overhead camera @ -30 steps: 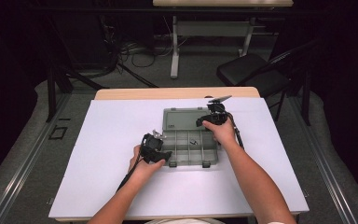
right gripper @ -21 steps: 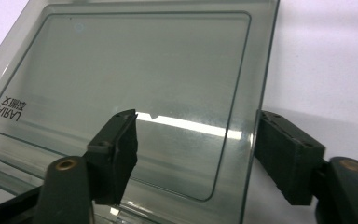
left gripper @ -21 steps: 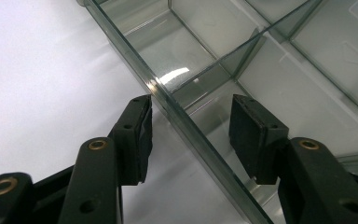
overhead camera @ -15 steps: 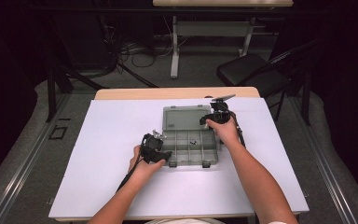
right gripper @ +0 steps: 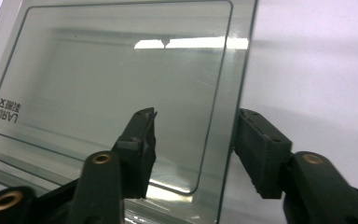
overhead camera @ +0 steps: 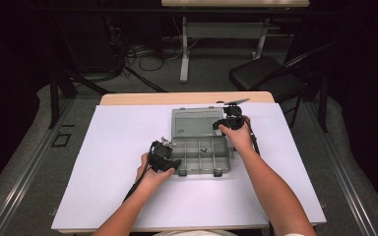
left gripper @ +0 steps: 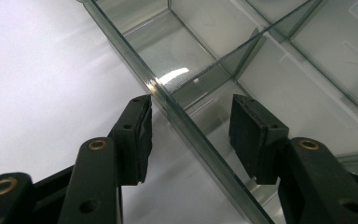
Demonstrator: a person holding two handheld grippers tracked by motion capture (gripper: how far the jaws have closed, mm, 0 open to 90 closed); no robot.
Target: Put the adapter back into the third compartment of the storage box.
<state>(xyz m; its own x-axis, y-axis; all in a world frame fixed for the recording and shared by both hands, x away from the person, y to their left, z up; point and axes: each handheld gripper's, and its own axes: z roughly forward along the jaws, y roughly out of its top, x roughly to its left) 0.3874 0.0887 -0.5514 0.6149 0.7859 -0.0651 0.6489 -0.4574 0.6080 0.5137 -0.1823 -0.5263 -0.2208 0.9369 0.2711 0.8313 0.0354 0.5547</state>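
White table (overhead camera: 103, 162): left claw (left gripper: 191, 135) gapes astride box wall (left gripper: 177, 112); right claw (right gripper: 193, 149), closing, straddles lid edge (right gripper: 233, 116).

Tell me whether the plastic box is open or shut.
Open: the box has its lid swung back behind it, leaving the compartments uncovered.

The clear lid (right gripper: 121, 84) of the box is seen tilted up, its edge between the right gripper (right gripper: 193, 149) fingers (right gripper: 142, 144), which have just been closing. The white counter (right gripper: 317, 60) is seen behind.
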